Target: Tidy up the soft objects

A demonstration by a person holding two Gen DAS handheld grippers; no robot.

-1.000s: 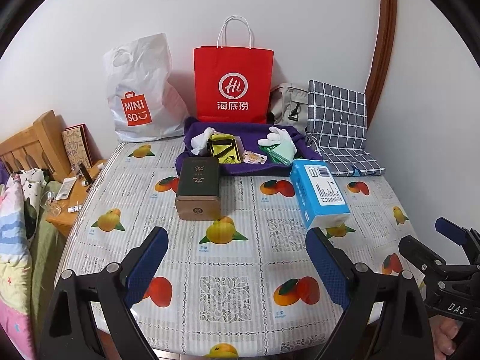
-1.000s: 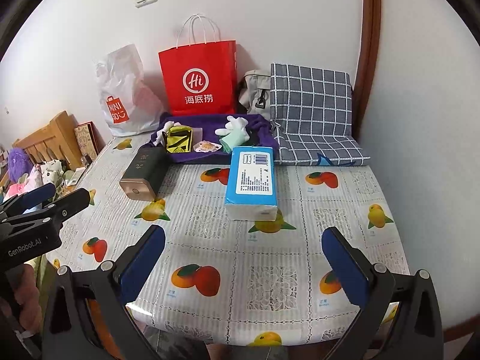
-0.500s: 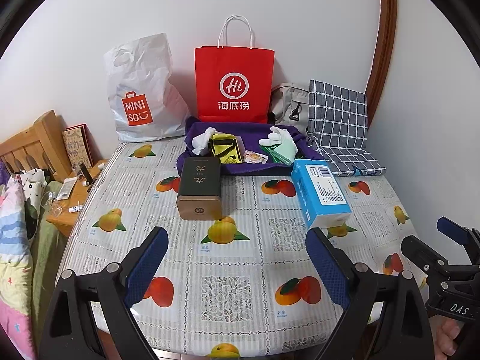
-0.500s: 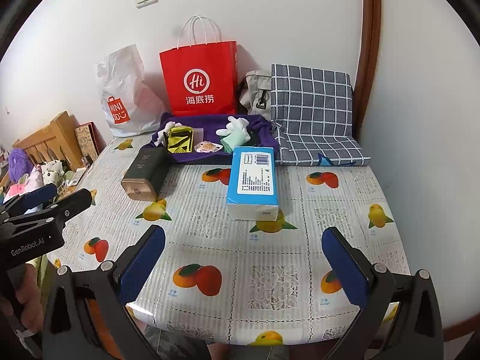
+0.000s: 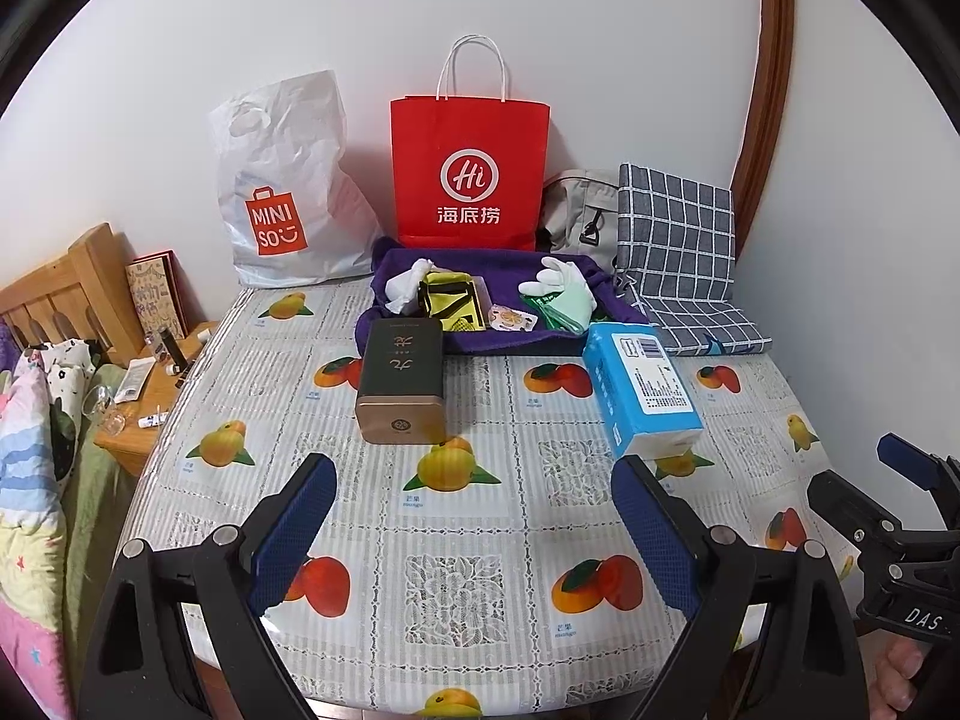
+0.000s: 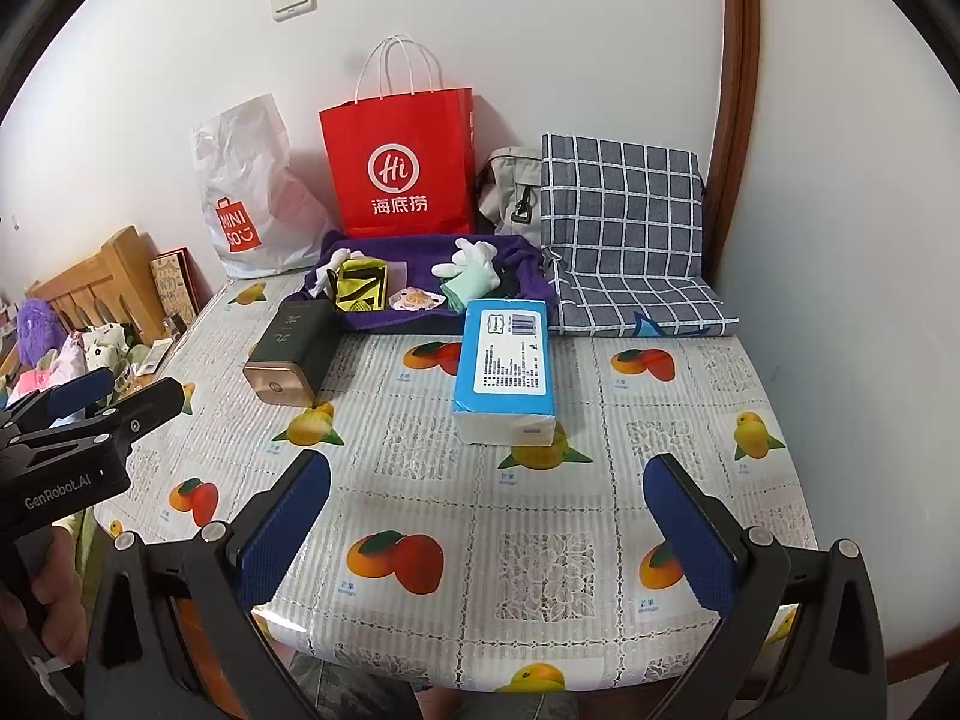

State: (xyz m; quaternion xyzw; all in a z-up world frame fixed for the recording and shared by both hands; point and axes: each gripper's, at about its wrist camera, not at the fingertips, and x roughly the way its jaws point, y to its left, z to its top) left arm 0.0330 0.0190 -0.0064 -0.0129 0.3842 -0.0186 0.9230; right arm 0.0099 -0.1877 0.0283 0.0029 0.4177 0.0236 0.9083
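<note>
Right now both grippers hover over the near edge of the table point(image 6: 480, 516), its cloth printed with fruit, and neither touches anything. The left gripper point(image 5: 474, 516) has its 2 blue-padded fingers spread wide, nothing between them; the right gripper point(image 6: 486, 516) is spread the same way and equally empty.

Further back, a blue tissue pack point(image 6: 507, 369) lies flat near the middle of the table, with a dark tin point(image 6: 291, 354) on its side well to the left of it. Behind both, against the wall, a purple cloth point(image 5: 510, 339) holds the soft things: a white glove point(image 5: 555, 276) resting on a pale green cloth point(image 5: 570, 306), a crumpled white piece point(image 5: 405, 288) beside a yellow pouch point(image 5: 453, 303). A red paper bag point(image 5: 471, 174), a white plastic bag point(image 5: 282, 186) and a checked cushion point(image 6: 624, 240) stand along the wall.
</note>
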